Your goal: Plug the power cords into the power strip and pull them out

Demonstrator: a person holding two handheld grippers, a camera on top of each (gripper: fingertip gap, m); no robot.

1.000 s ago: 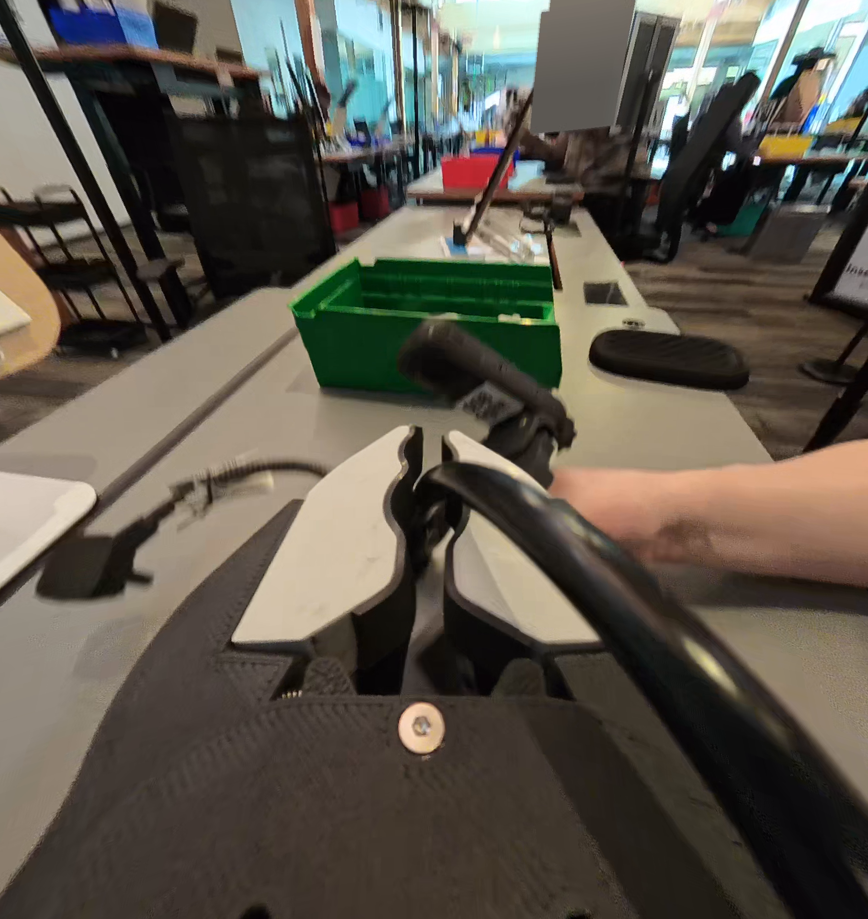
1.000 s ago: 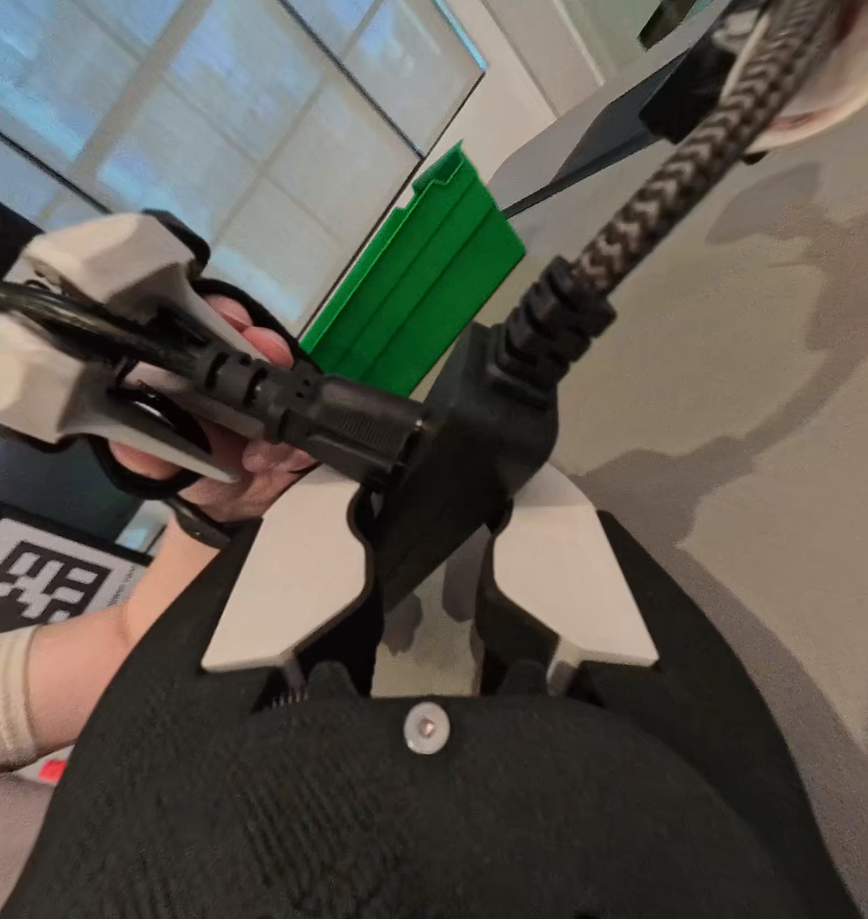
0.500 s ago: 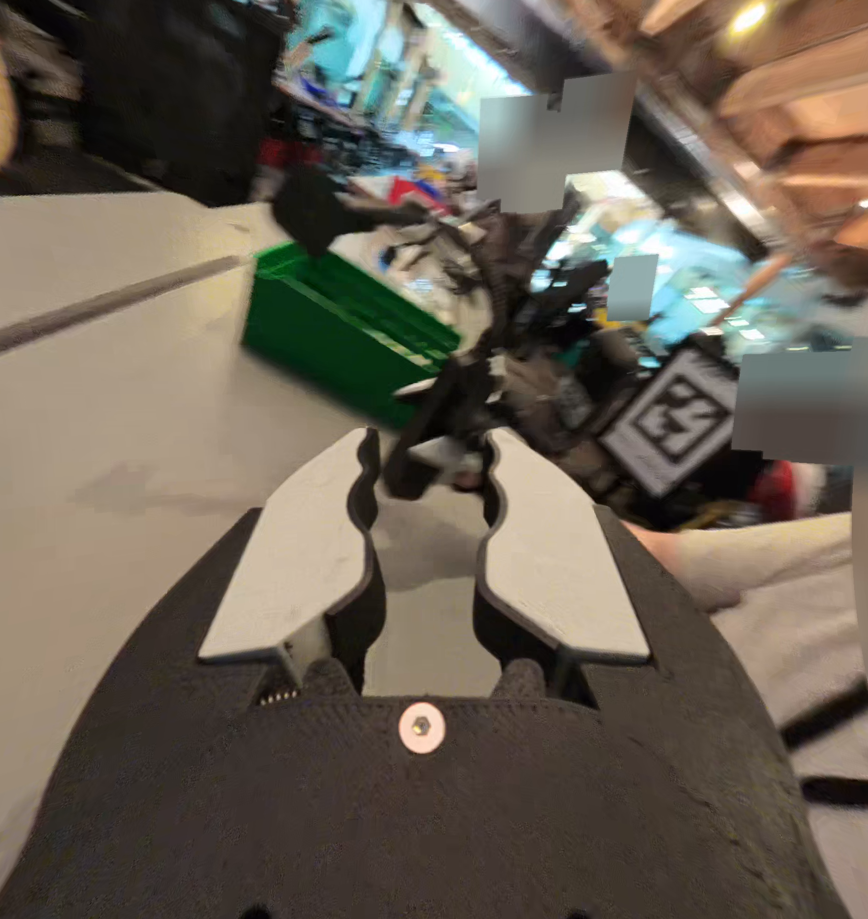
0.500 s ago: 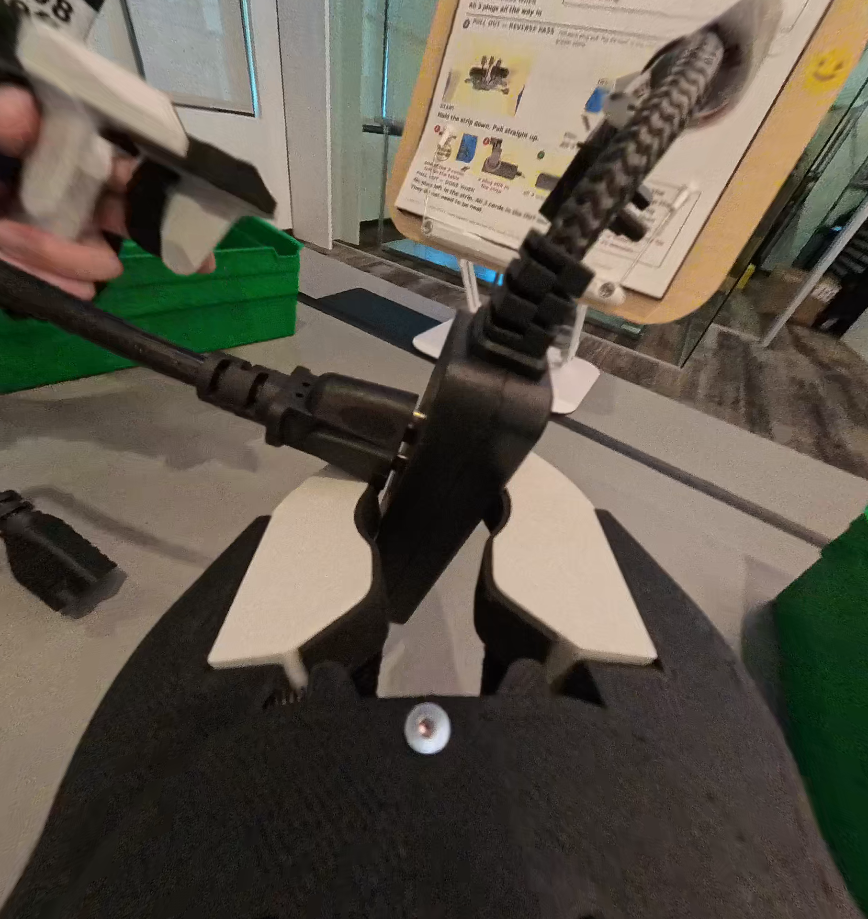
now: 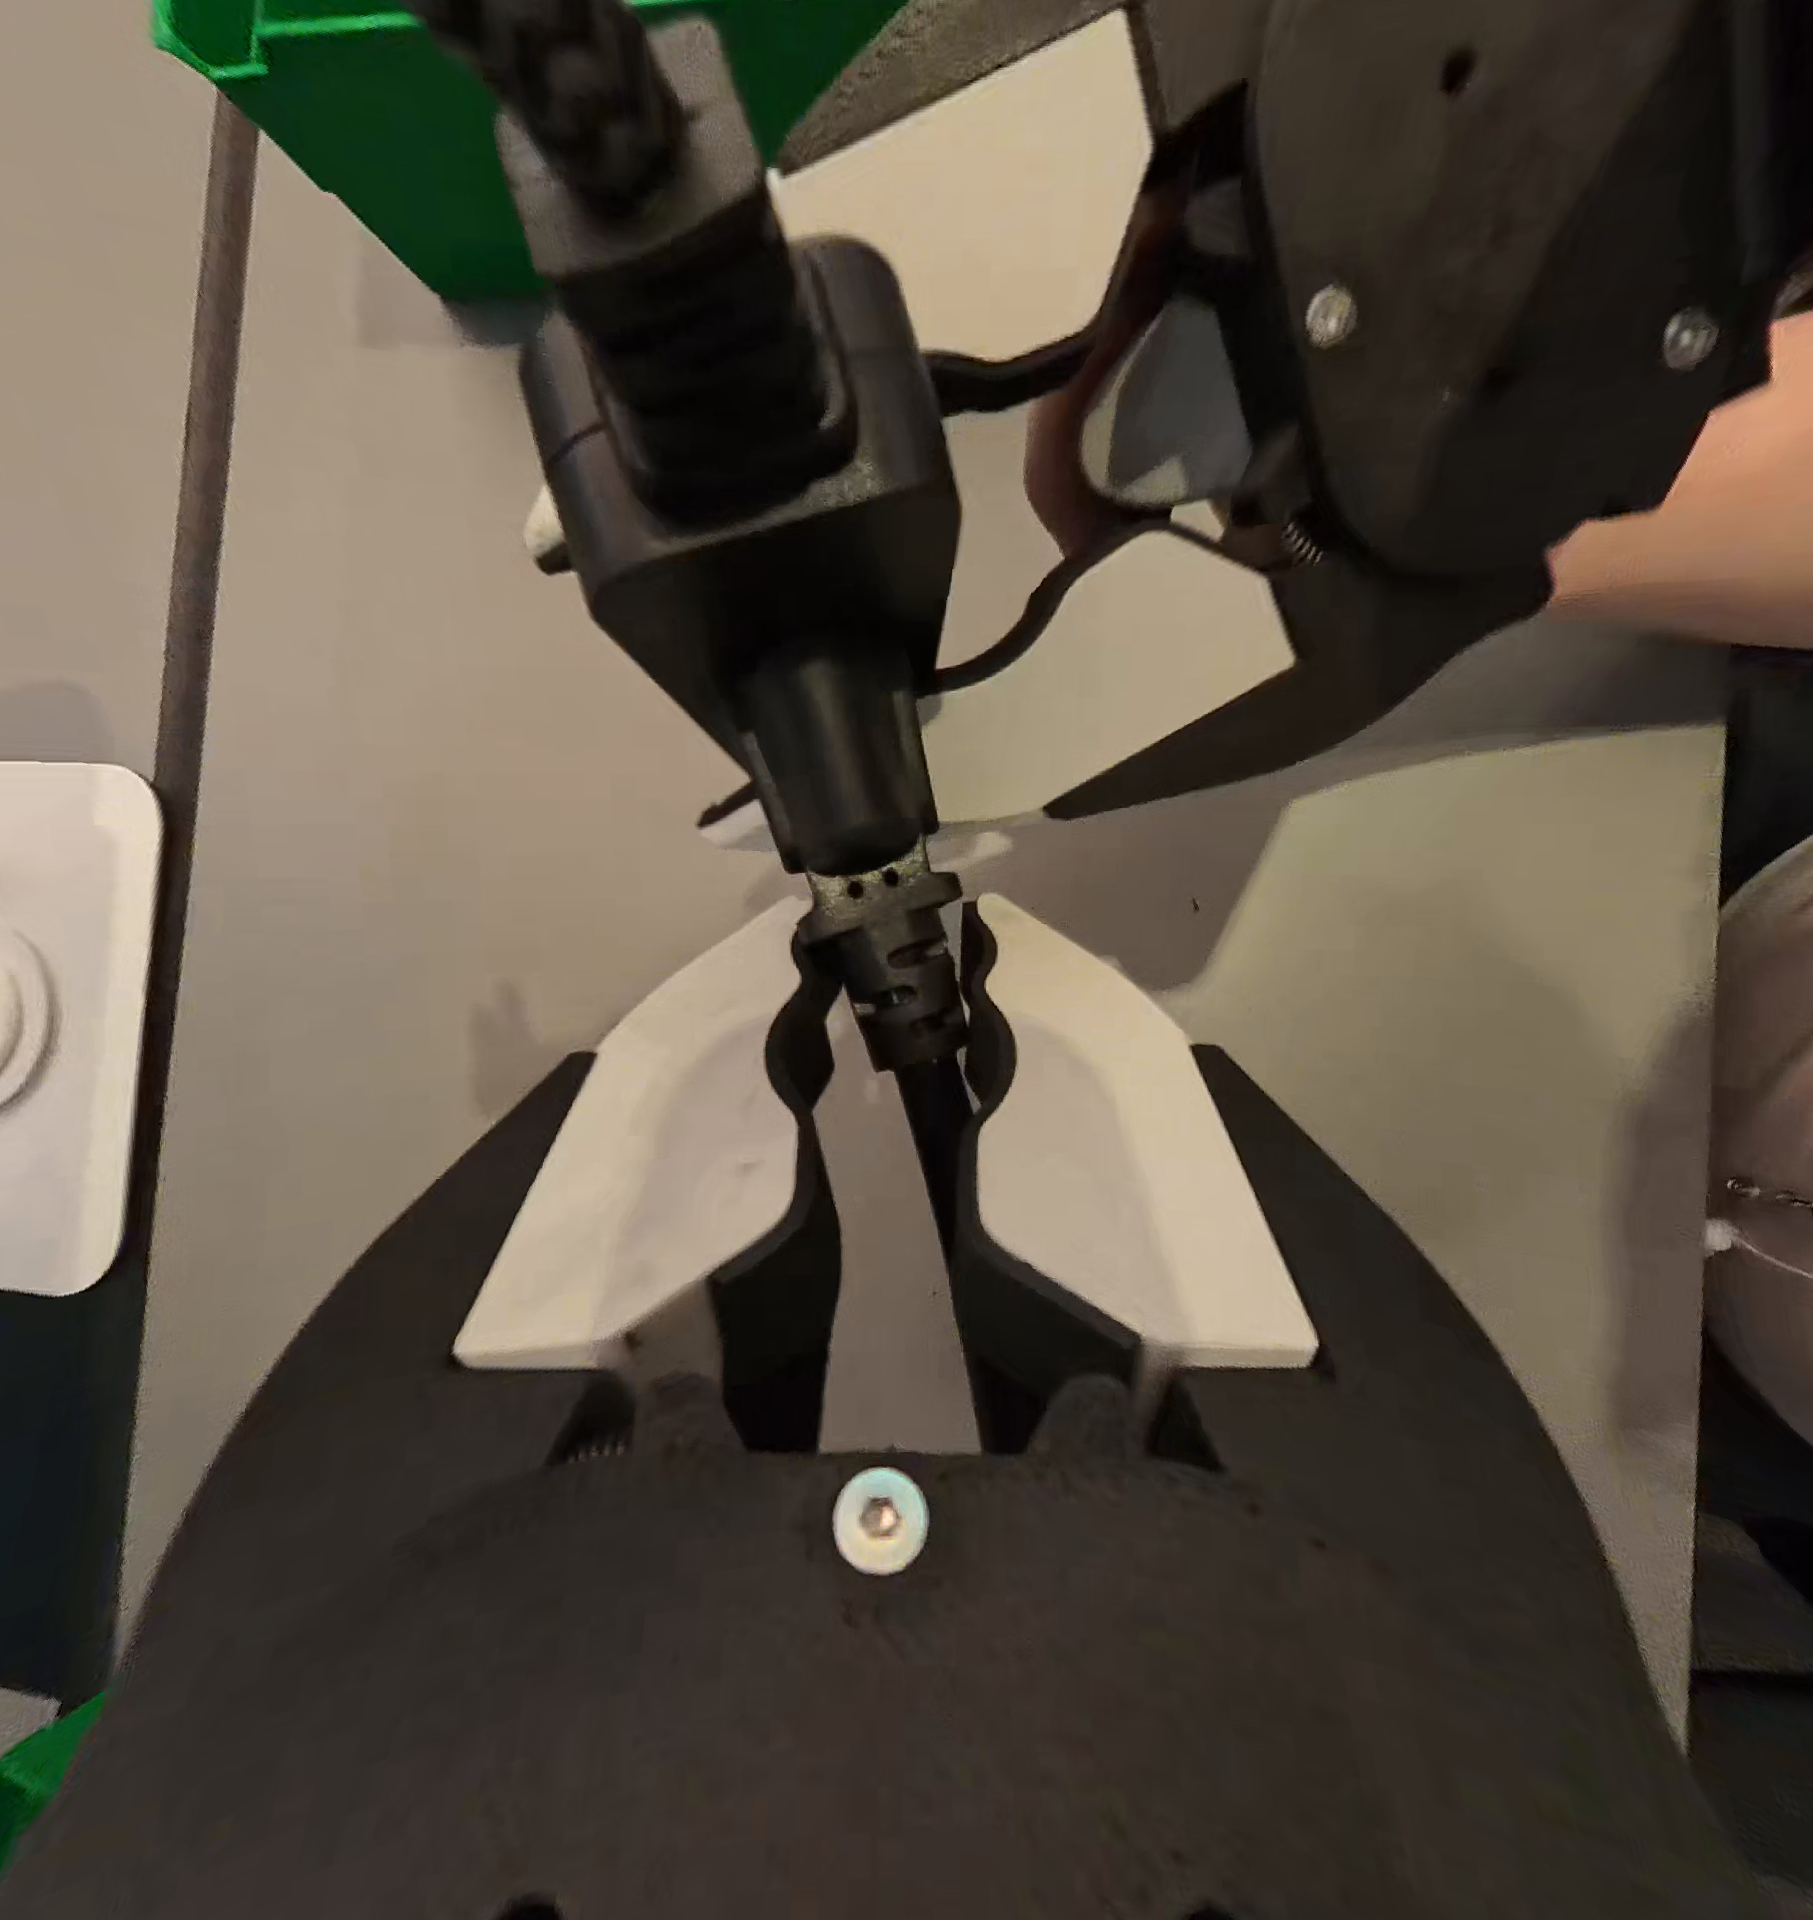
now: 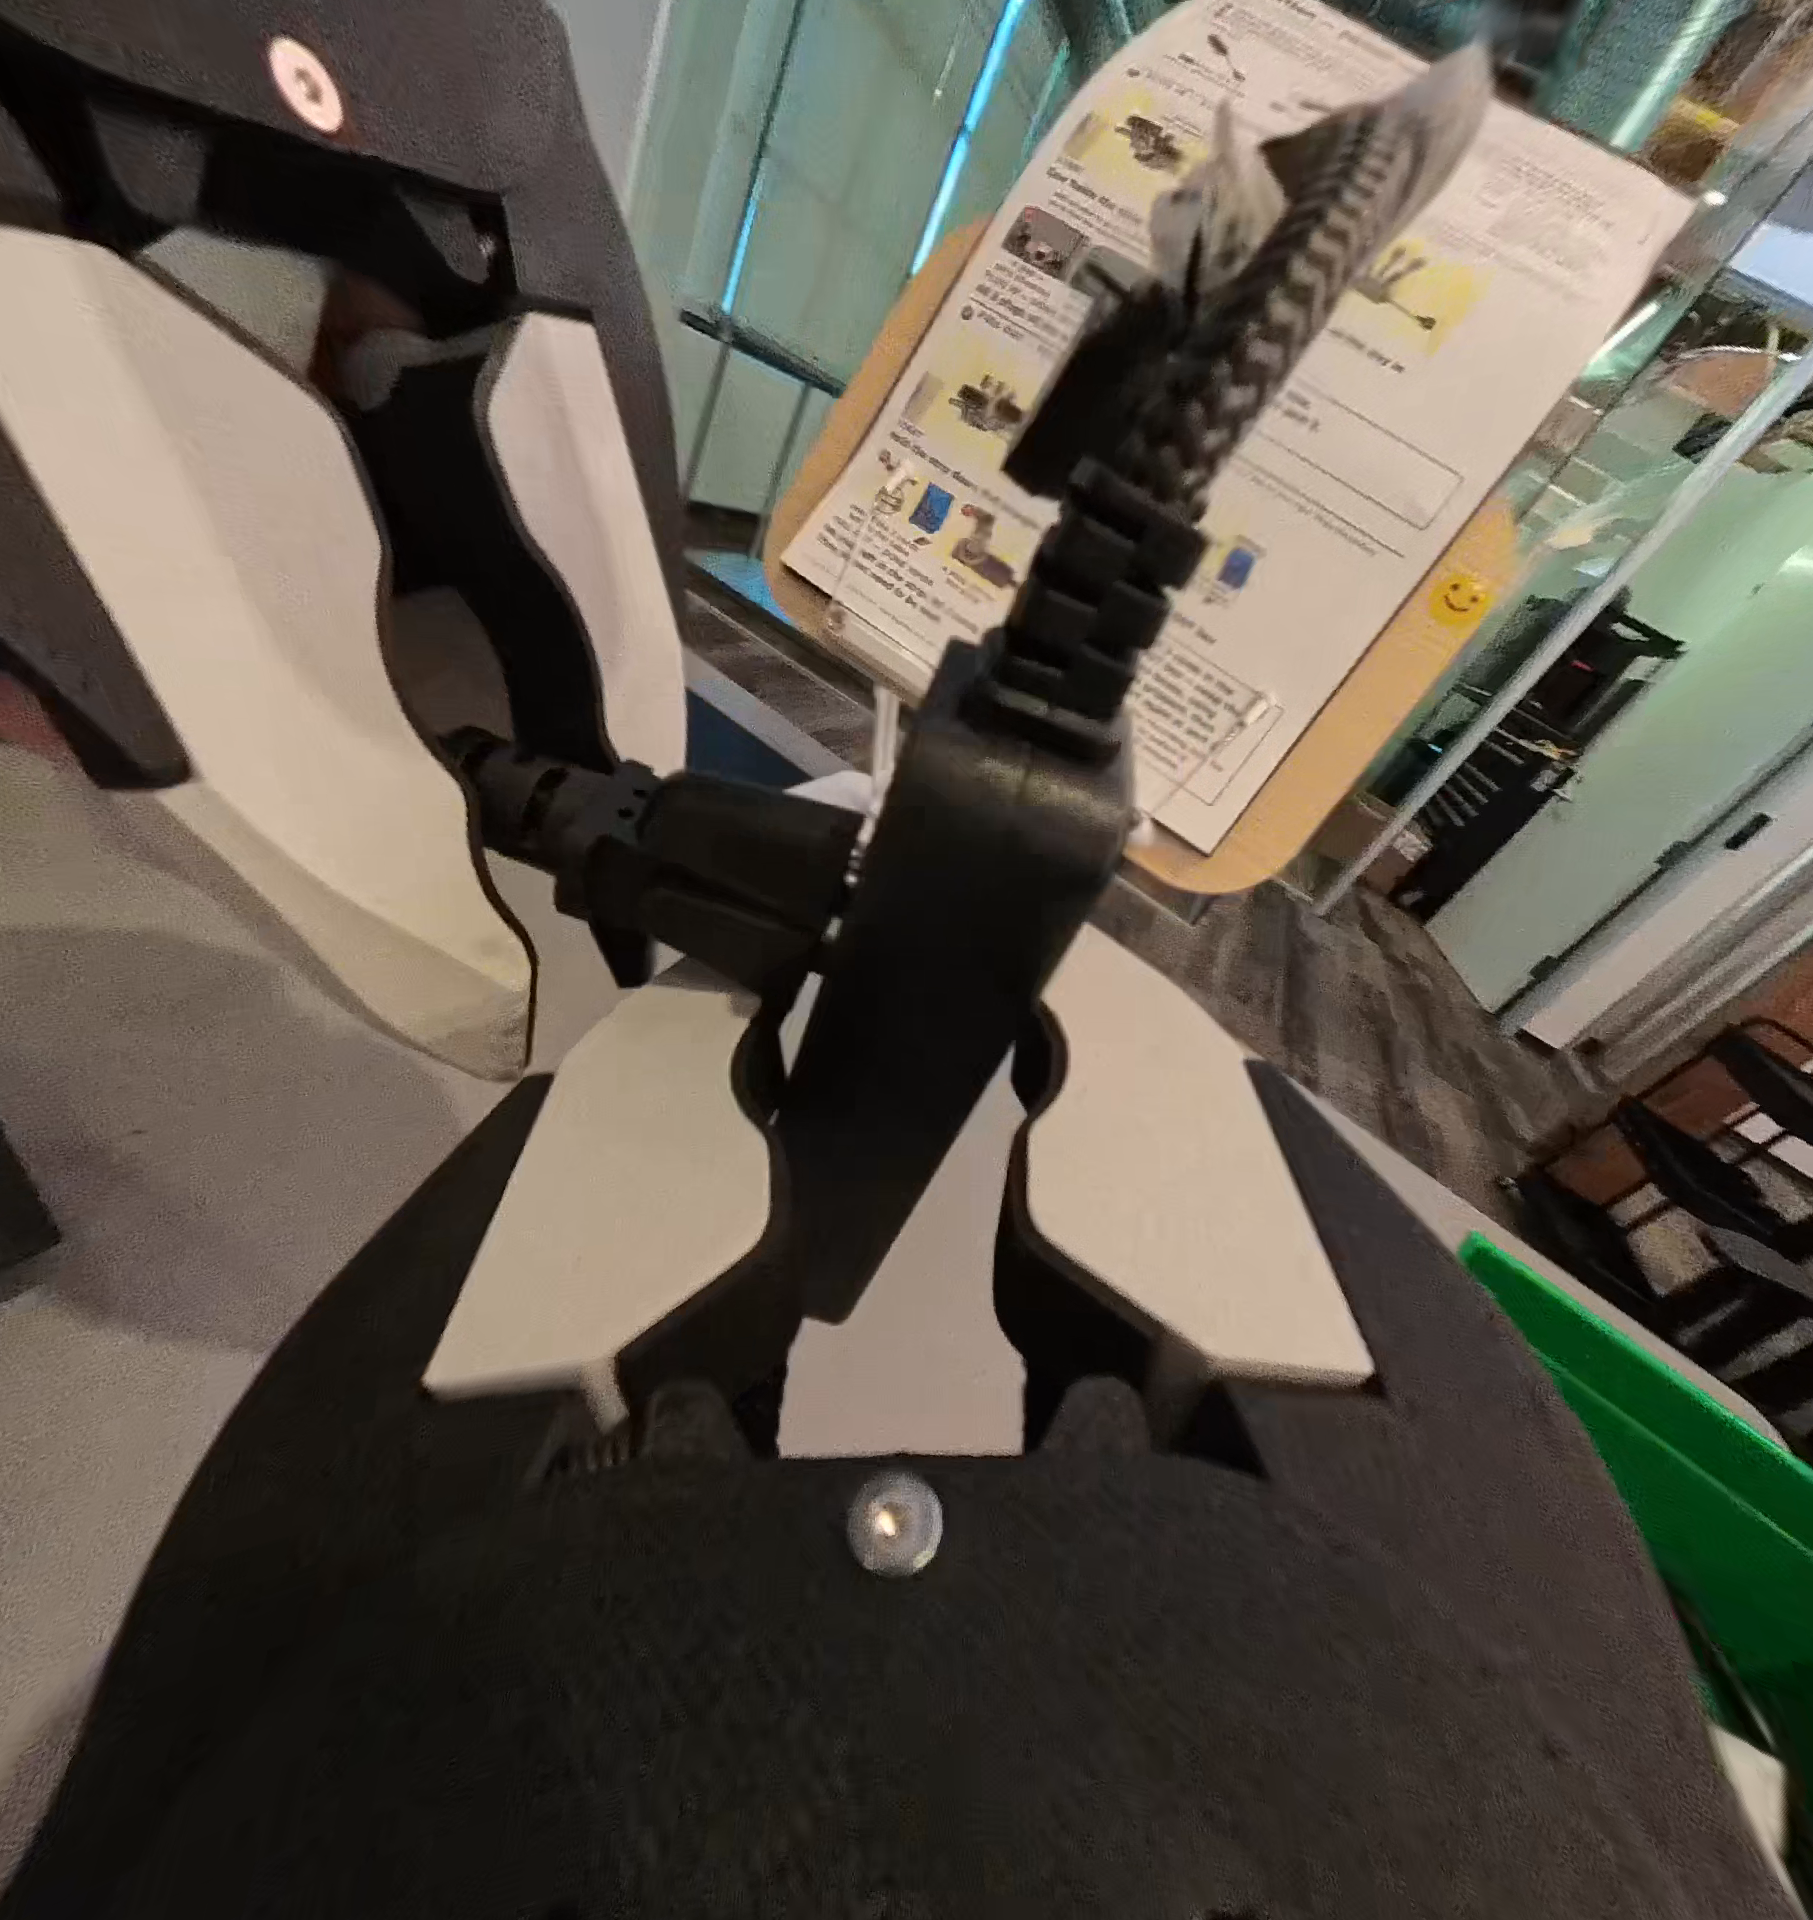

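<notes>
Black plastic fills the middle of both views: the power strip [image 6: 969, 935] stands tilted between the pads of the right claw [image 6: 902, 1049], clamped above the grey counter [image 5: 382, 727]. A power cord plug [image 5: 845, 769] sits in the strip's face, metal still showing at the joint. The left claw [image 5: 886, 935] pinches the cord's ribbed collar [image 5: 907, 997]. A green bin [image 5: 414, 156] stands behind.
</notes>
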